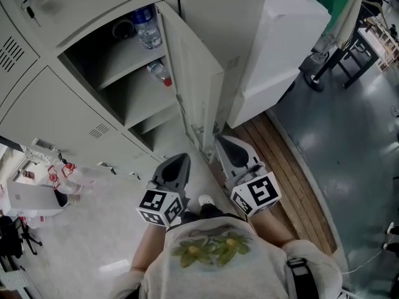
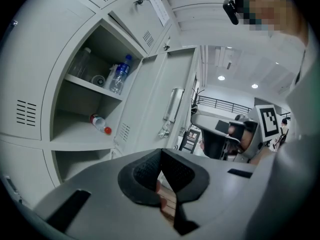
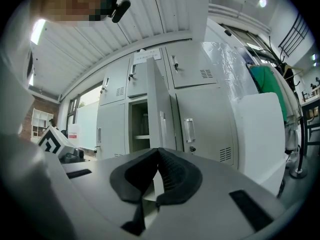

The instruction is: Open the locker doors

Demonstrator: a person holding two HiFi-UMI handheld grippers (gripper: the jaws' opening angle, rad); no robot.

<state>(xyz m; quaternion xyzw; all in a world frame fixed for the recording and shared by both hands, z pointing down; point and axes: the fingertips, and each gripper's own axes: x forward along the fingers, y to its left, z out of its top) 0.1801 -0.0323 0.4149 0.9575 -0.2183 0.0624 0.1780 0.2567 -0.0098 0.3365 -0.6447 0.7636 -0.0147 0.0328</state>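
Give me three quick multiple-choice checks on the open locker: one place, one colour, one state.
1. Where is the small red-capped clear plastic bottle?
A) on the floor
B) on the shelf below the standing bottle
C) on the top shelf

2. What colour is the cap of the standing clear plastic water bottle?
A) blue
B) yellow
C) black

3. How is the right hand-held gripper?
A) wide open
B) shut on a door handle
C) shut, empty

Key:
1. B, it lies on its side on the second shelf of the grey metal locker.
2. A, the cap shows blue in the left gripper view.
3. C, its pads meet with nothing between them.
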